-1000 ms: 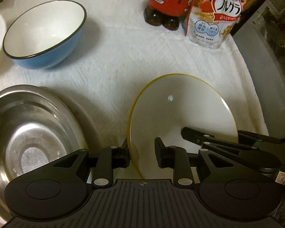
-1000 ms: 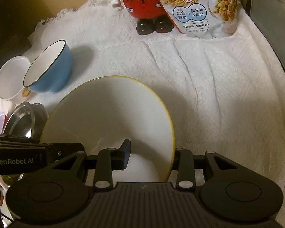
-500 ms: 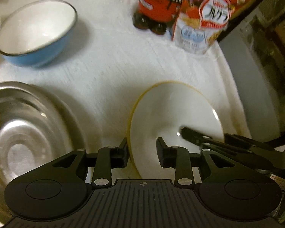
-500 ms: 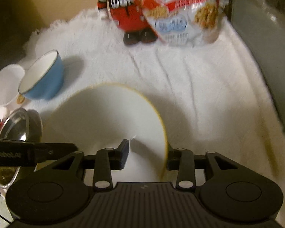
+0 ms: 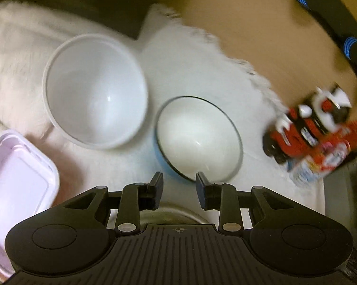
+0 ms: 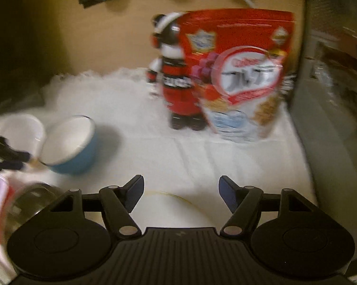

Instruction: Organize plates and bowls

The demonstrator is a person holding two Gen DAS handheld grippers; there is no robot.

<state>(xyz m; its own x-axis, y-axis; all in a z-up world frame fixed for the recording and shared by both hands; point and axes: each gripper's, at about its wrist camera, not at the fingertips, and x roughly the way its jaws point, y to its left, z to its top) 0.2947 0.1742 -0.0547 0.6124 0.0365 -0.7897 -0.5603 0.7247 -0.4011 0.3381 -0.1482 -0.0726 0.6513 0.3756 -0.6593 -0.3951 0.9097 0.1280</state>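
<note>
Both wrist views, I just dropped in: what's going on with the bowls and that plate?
Neither gripper holds anything. The left gripper has its jaws open, pointed at the blue bowl, which sits empty on the white cloth beside the white bowl. The right gripper is open too, above the yellow-rimmed plate lying on the cloth. A steel bowl sits at the left, partly hidden. The cereal bag and red figure stand at the back.

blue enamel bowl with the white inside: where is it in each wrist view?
Left wrist: blue enamel bowl at centre, just beyond the left gripper.
Right wrist: same bowl at left, mid-height.
Shared landmark: red and black toy figure, at the right edge in the left view, upper centre in the right.
</note>
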